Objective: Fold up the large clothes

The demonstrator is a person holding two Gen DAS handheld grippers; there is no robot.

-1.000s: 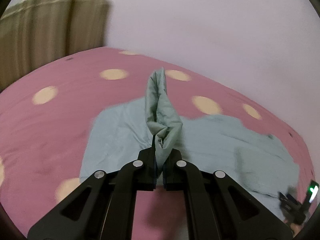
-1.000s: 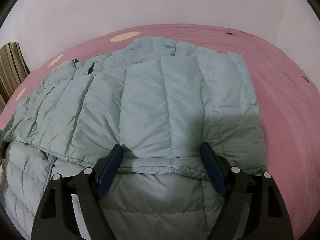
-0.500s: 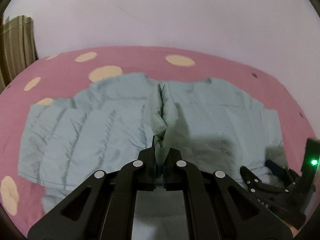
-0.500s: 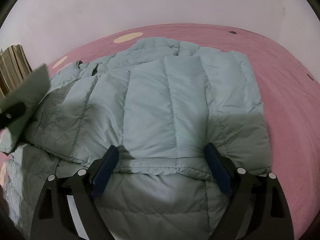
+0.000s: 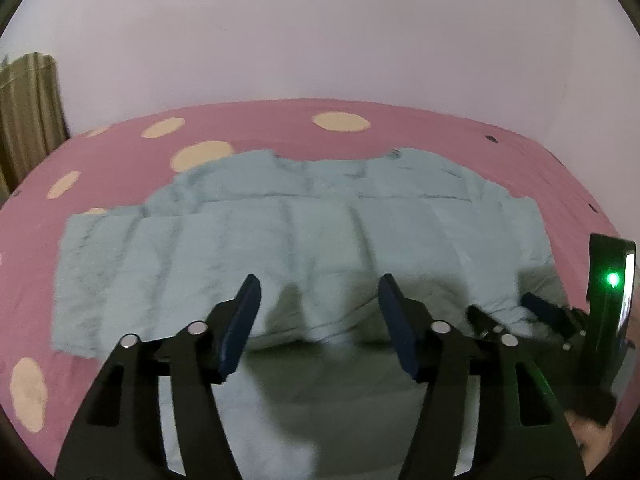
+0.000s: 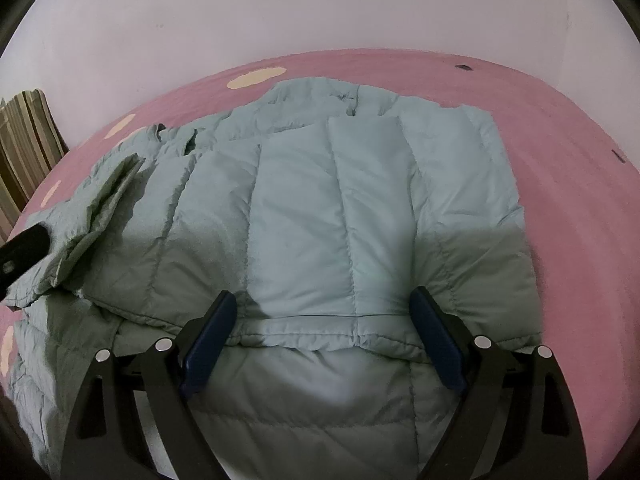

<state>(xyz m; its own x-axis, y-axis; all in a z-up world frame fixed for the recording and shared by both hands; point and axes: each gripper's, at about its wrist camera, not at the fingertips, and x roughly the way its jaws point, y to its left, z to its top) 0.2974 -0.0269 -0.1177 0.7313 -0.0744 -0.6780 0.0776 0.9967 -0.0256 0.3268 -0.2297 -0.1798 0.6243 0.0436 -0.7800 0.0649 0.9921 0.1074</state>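
Pale green quilted down jacket [image 6: 320, 208] lies flat on the bed's pink bedspread [image 5: 120, 152] with cream dots, spread across the middle of the bed, collar end toward the far edge at the wall [image 5: 320, 32]. Jacket partly folded: one quilted panel lies doubled over the lower layer.

Left tongs [image 5: 316, 300]: jaws opening, blue pads apart, no cloth pinched between them; they hang over the jacket's near hem. In the right wrist view a loose flap [image 6: 100, 208] lies crumpled on the jacket just beyond their tip.

Right tongs [image 6: 320, 312]: wide, pads straddling the folded panel's hem seam, not pressing it.

Striped curtain [image 6: 28, 148] past the bed's left edge.
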